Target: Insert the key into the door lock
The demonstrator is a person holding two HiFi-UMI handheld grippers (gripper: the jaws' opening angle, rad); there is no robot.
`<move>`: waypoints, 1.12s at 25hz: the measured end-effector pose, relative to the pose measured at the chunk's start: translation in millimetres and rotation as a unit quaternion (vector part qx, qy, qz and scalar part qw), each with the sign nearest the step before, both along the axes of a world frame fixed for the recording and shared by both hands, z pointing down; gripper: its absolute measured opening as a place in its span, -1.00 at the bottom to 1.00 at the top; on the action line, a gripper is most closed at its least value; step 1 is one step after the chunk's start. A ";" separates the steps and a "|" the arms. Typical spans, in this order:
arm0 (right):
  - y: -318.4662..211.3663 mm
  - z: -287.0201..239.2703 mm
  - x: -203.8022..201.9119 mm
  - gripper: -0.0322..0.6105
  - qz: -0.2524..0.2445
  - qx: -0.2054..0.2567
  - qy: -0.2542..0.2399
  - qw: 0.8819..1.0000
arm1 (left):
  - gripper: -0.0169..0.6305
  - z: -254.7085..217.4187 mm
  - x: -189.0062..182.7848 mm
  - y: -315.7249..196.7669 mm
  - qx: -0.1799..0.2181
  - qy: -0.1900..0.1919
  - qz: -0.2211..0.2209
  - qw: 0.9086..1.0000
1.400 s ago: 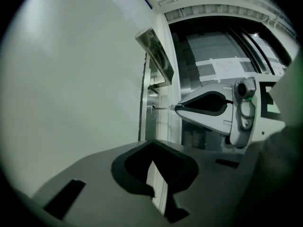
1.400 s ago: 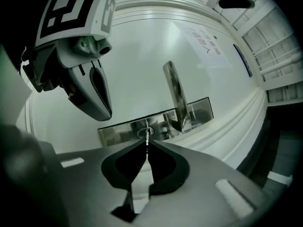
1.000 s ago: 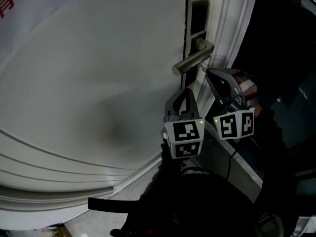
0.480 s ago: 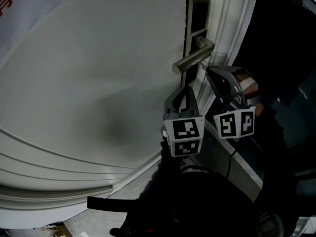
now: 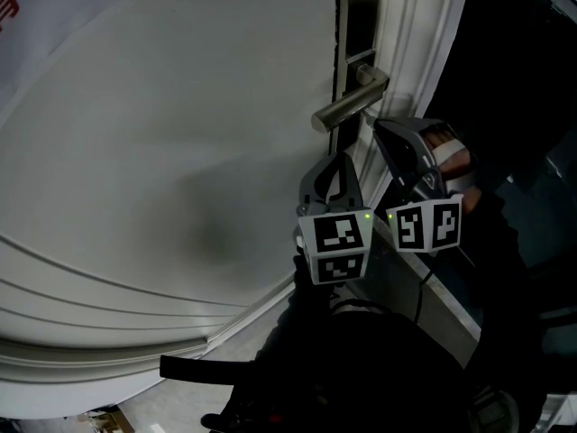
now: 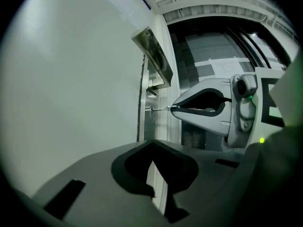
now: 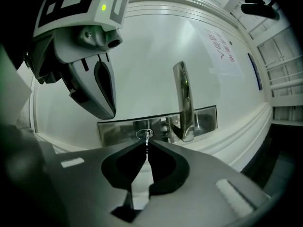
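I am holding the key (image 6: 161, 109) in the right gripper (image 7: 147, 144), whose jaws are clamping down on its head end so that only the thin blade is showing ahead of the tips. The left gripper (image 6: 152, 143) is hanging just beside the right one, off the door (image 5: 180, 152), with its jaws pressed together on nothing. The key is sitting at the keyhole (image 7: 145, 135), on the metal lock plate (image 7: 118, 129) along the door's edge by the frame, below the lever handle (image 5: 347, 106). Its long axis is running square to the door face and roughly level, with the tip pointing straight into the keyhole. The tip is meeting the mouth of the slot, but I cannot tell how far in it is reaching. I am judging the key to be small, light, stiff and smooth. It will not bend under a straight push, but it is likely to swivel or slide between the pads if it is loaded off-axis. The head is the right place to grip it, flat between the pads, which leaves the whole blade free. I am judging the insertion to be at its start, and the next push needs to go dead along the blade. Any tilt risks jamming the tip against the rim of the slot.
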State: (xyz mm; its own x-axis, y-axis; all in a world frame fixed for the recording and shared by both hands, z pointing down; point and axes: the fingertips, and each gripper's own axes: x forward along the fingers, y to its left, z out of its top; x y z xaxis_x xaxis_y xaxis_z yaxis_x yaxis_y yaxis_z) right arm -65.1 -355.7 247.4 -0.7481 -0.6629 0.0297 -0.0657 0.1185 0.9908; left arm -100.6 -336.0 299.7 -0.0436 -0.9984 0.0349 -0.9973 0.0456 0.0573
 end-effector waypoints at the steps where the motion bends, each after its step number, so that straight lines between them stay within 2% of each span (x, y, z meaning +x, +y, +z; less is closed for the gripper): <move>1: 0.2 0.1 0.0 -0.86 0.001 -0.002 0.001 1.000 | -0.94 0.6 -0.4 0.4 -0.001 0.001 -0.001 1.000; 5: 0.2 -0.7 -0.1 -0.86 0.004 -0.007 0.000 1.000 | -0.94 1.3 -1.4 1.4 -0.002 0.005 -0.003 1.000; 9: -2.7 1.7 -3.2 -0.86 0.007 0.034 0.017 0.999 | -0.94 0.1 -1.8 2.2 0.000 0.006 -0.003 1.000; 28: -4.3 -0.5 -1.8 -0.86 0.008 0.028 0.022 0.999 | -0.94 -1.5 -3.6 3.2 0.003 0.010 0.002 1.000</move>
State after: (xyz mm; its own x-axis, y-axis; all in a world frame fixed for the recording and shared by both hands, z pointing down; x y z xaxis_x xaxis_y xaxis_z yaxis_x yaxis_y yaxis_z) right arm -66.8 -359.9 246.9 -0.7364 -0.6762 0.0236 -0.0244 0.0614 0.9978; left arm -104.2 -332.9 298.3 -0.0384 -0.9988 0.0289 -0.9962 0.0405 0.0771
